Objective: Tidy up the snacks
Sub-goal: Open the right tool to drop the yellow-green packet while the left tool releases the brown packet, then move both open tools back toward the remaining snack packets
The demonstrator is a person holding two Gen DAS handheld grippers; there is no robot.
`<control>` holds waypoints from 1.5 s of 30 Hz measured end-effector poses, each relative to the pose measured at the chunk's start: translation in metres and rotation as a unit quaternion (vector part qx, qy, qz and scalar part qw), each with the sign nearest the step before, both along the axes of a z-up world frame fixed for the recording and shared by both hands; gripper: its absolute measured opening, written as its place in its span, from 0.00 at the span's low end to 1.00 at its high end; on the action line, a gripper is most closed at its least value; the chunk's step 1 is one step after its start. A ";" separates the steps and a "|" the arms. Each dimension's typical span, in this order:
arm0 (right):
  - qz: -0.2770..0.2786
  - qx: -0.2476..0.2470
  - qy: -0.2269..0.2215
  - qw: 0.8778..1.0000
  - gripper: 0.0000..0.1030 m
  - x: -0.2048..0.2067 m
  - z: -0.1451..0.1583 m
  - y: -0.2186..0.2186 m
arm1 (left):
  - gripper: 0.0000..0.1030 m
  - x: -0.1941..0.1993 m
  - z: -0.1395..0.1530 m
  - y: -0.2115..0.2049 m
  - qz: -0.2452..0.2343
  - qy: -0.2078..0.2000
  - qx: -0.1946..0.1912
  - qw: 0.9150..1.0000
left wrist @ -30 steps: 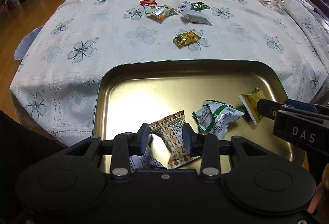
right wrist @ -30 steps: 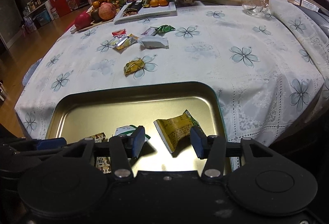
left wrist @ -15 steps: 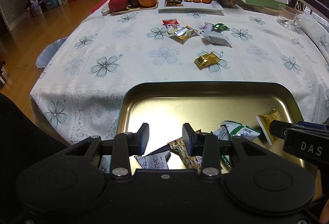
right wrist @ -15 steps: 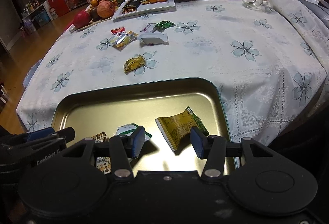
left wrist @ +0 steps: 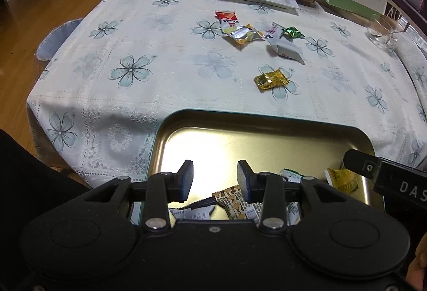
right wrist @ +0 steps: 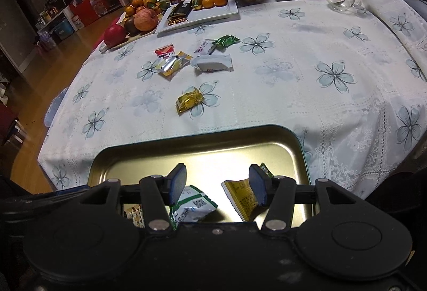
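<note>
Left claw (left wrist: 214, 180) parted and empty above gold tray (left wrist: 267, 130), right claw (right wrist: 217, 185) opening, empty, gold-wrapped candy (right wrist: 189, 100) on table (right wrist: 293, 82) beyond

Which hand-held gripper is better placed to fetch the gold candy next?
Right, probably: both hand-held grippers, left and right, are empty, the right's jaws opening, and the gold candy lies rightward.

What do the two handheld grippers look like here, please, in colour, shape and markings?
Both are matte black. The left gripper and the right gripper each carry two blue-padded fingers on black arms with silver pivot screws, above a wide body with two round recesses. In the left wrist view, the right gripper's side shows white letters "DAS". No cables are visible.
</note>
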State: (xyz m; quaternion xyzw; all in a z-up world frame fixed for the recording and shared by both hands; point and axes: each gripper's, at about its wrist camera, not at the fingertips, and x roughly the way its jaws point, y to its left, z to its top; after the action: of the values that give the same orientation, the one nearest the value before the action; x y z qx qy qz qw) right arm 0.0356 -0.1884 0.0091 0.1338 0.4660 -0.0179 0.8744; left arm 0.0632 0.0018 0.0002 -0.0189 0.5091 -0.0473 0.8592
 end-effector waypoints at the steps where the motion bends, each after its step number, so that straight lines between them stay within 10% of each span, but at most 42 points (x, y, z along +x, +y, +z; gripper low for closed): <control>1: 0.001 0.001 -0.003 1.000 0.53 0.002 0.002 -0.001 | 0.45 0.002 0.003 0.001 0.003 -0.003 0.001 1.000; 16: 0.016 -0.028 -0.098 0.995 0.59 0.004 0.028 0.002 | 0.45 0.011 0.024 0.004 -0.008 -0.067 -0.010 0.998; 31: 0.043 -0.056 -0.103 0.992 0.59 0.119 0.050 0.003 | 0.45 0.081 0.059 -0.001 -0.050 -0.129 -0.018 0.990; 38: 0.033 -0.045 -0.078 0.995 0.59 0.193 0.048 -0.015 | 0.45 0.135 0.068 -0.015 -0.064 -0.146 -0.006 0.987; 45: -0.019 -0.001 0.005 1.000 0.58 0.270 0.026 -0.038 | 0.45 0.214 0.052 -0.023 -0.049 -0.073 -0.020 0.996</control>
State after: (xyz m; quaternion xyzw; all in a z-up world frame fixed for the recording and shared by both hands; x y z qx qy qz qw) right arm 0.3059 -0.2267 0.0353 0.1414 0.4681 -0.0363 0.8716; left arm 0.2769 -0.0211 0.0526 -0.0075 0.4439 -0.1005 0.8904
